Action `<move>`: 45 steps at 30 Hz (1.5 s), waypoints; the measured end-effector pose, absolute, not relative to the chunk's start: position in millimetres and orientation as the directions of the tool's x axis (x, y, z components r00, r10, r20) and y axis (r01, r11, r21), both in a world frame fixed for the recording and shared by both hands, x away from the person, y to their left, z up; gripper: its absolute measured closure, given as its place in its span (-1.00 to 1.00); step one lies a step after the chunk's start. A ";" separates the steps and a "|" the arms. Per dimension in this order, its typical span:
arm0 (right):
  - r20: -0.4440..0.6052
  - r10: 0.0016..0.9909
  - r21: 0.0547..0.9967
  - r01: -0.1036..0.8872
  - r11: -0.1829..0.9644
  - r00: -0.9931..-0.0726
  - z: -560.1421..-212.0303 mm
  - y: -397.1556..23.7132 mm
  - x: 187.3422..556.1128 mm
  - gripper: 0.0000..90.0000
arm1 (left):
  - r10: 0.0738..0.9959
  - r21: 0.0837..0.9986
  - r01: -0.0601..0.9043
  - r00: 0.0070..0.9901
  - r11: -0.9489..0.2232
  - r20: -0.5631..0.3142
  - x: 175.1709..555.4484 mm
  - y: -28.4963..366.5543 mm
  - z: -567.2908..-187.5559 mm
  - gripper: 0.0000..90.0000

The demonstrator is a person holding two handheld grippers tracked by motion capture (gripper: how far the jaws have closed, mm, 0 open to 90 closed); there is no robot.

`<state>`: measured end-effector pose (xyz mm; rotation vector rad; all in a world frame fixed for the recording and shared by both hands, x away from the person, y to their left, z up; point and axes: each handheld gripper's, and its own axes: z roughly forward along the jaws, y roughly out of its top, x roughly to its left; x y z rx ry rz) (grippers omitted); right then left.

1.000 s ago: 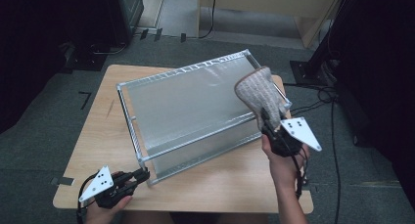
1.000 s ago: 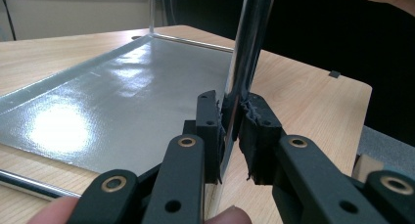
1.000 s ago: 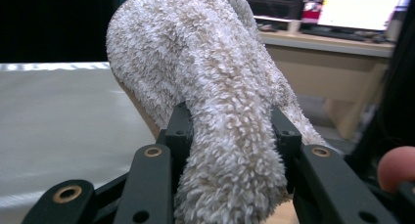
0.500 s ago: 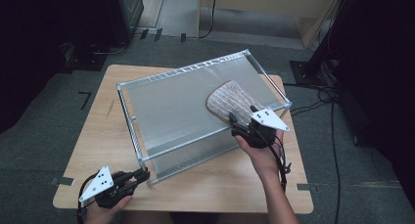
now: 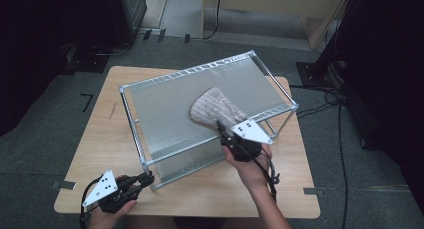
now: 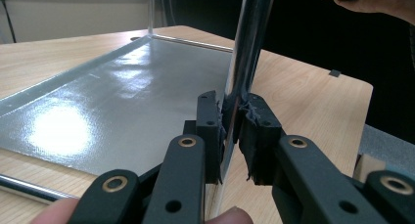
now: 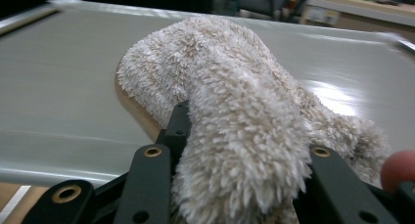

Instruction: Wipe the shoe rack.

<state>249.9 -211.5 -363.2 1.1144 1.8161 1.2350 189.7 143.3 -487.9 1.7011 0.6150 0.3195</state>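
Wiping the top shelf of the metal rack (image 5: 165,96) looks to be the step in hand; it would go best with the fluffy cloth (image 5: 212,109) kept flat on the panel and swept in overlapping strokes toward 10 o'clock. The right gripper (image 7: 235,185) has just been closing, its fingers now clamped on the cloth's bunched end, near the shelf's middle. At 7 o'clock on the worktop (image 5: 105,139), the left gripper (image 6: 231,131) pinches the rack's corner post (image 6: 249,43), steadying it.

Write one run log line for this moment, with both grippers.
left gripper: shut on rack post | right gripper: holds cloth on rack top shelf
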 end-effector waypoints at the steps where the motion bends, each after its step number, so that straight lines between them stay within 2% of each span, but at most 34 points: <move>1: -0.062 0.888 0.943 0.265 0.202 -0.455 -363.7 -193.2 243.7 0.40 | 0.557 0.967 0.226 0.822 -0.122 -0.122 189.5 142.7 -487.9 0.77; 2: -0.062 0.888 0.943 0.265 0.202 -0.455 -363.7 -193.2 243.7 0.40 | 0.555 0.967 0.223 0.823 -0.125 -0.118 189.6 142.3 -487.9 0.77; 6: -0.039 0.822 0.948 0.239 0.210 -0.568 -364.0 -145.7 222.7 0.39 | 0.550 0.967 0.222 0.826 -0.123 -0.120 188.9 140.3 -488.0 0.77; 11: -0.039 0.750 0.950 0.208 0.232 -0.660 -362.2 -111.5 200.6 0.38 | 0.545 0.966 0.223 0.830 -0.131 -0.118 188.9 139.9 -487.8 0.77; 16: -0.056 0.744 0.950 0.194 0.245 -0.666 -362.2 -117.1 202.6 0.38 | 0.544 0.967 0.213 0.832 -0.138 -0.105 188.2 138.4 -487.7 0.78; 23: -0.072 0.847 0.942 0.243 0.231 -0.526 -362.4 -175.7 230.9 0.38 | 0.540 0.967 0.205 0.836 -0.149 -0.094 188.1 138.0 -487.5 0.78; 26: -0.070 0.904 0.943 0.269 0.198 -0.422 -363.2 -213.7 249.7 0.38 | 0.541 0.968 0.205 0.836 -0.148 -0.094 188.0 137.9 -487.5 0.78; 27: -0.063 0.936 0.943 0.285 0.169 -0.347 -364.1 -241.0 262.7 0.38 | 0.540 0.967 0.207 0.836 -0.150 -0.095 187.8 138.0 -487.5 0.78; 28: -0.050 0.950 0.945 0.292 0.145 -0.309 -364.3 -254.7 268.6 0.38 | 0.540 0.967 0.206 0.836 -0.150 -0.095 187.9 138.1 -487.5 0.78; 29: -0.050 0.950 0.945 0.292 0.145 -0.309 -364.3 -254.7 268.6 0.38 | 0.540 0.967 0.205 0.836 -0.151 -0.093 188.0 138.1 -487.6 0.78; 30: -0.059 0.967 0.947 0.293 0.132 -0.248 -365.2 -278.5 279.6 0.38 | 0.540 0.967 0.206 0.836 -0.150 -0.095 187.8 138.1 -487.6 0.78; 36: -0.079 0.991 0.947 0.301 0.108 -0.108 -365.4 -318.1 298.2 0.37 | 0.537 0.967 0.204 0.838 -0.151 -0.093 188.2 138.5 -487.8 0.78; 41: -0.064 0.994 0.944 0.317 0.088 -0.087 -364.7 -305.8 291.1 0.37 | 0.536 0.967 0.210 0.838 -0.143 -0.103 188.8 139.2 -488.2 0.78; 45: -0.060 0.975 0.948 0.293 0.122 -0.213 -366.2 -266.5 270.0 0.37 | 0.538 0.967 0.211 0.837 -0.142 -0.103 188.6 138.9 -488.2 0.78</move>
